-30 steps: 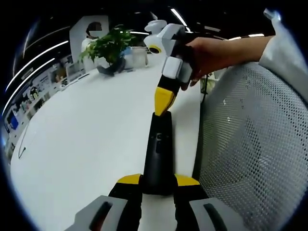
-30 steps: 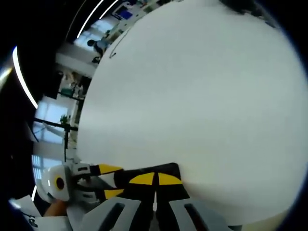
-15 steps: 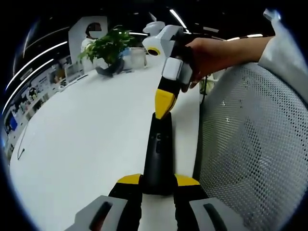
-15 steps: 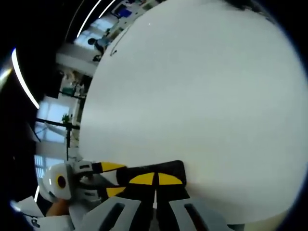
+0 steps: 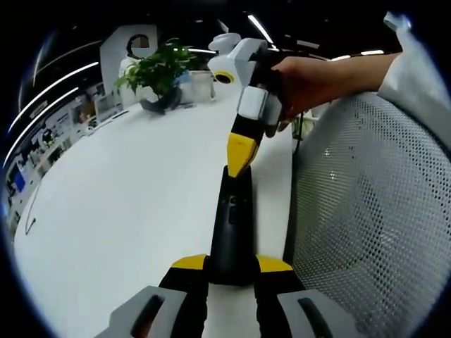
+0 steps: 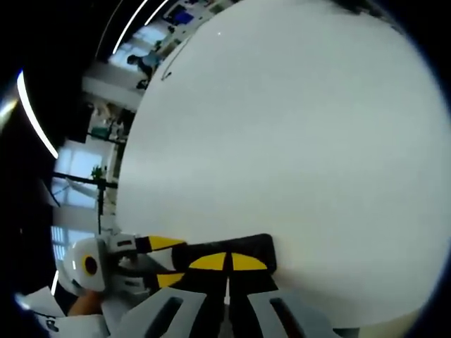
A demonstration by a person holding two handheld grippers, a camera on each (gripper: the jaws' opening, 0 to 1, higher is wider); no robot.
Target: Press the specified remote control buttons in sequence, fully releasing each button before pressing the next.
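Note:
A slim black remote control [image 5: 231, 225] lies lengthwise on the white table, close to its right edge. My left gripper [image 5: 231, 265] is shut on its near end, one yellow pad on each side. My right gripper [image 5: 239, 151], held by a hand, comes down from above, jaws shut, its yellow tips touching the remote's far end. In the right gripper view, the right gripper [image 6: 227, 262] has its shut yellow tips resting on the remote [image 6: 257, 246]. The left gripper [image 6: 165, 262] clamps the remote from the left.
The white table [image 5: 127, 204] stretches away to the left and ahead. A potted plant [image 5: 162, 70] stands at its far end. A grey mesh chair back [image 5: 366, 211] sits just past the table's right edge. A hand [image 5: 310, 77] and pale sleeve hold the right gripper.
The right gripper's yellow tips have edged slightly down onto the remote's far end. The left gripper and the remote have stayed still.

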